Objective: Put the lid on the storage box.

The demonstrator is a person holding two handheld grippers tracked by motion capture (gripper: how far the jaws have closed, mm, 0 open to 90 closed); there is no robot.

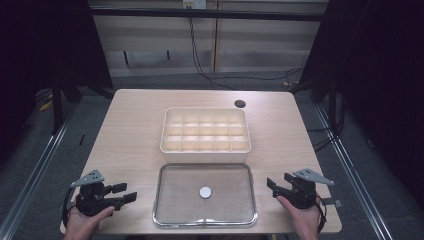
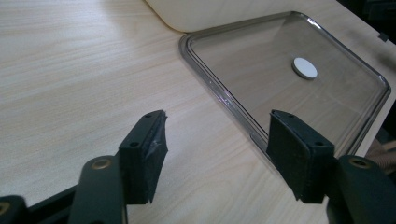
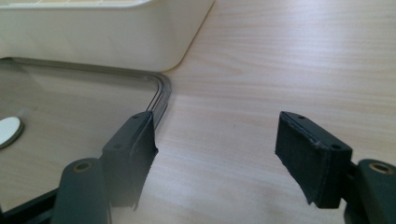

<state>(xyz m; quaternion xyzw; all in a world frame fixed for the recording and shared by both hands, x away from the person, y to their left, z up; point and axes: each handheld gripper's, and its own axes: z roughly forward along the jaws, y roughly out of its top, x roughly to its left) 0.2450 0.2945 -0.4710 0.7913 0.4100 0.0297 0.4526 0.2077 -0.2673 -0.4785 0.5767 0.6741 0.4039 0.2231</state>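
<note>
Now both grippers, left (image 1: 127,192) and right (image 1: 271,185), gape empty beside the clear lid (image 1: 170,210).

My fingers rest at the near edge of a pale wooden table (image 1: 135,130) with rounded corners; a small dark round hole (image 1: 240,104) sits far ahead of them, toward my right. Beyond the table's far edge stands a light panelled wall (image 1: 260,45), with black cables (image 1: 200,60) hanging down it and trailing across the grey floor (image 1: 200,81). Dark curtains (image 1: 45,45) close in on both sides. Metal rails (image 1: 35,170) run along the floor outside each hand. Light falls evenly from above.
</note>
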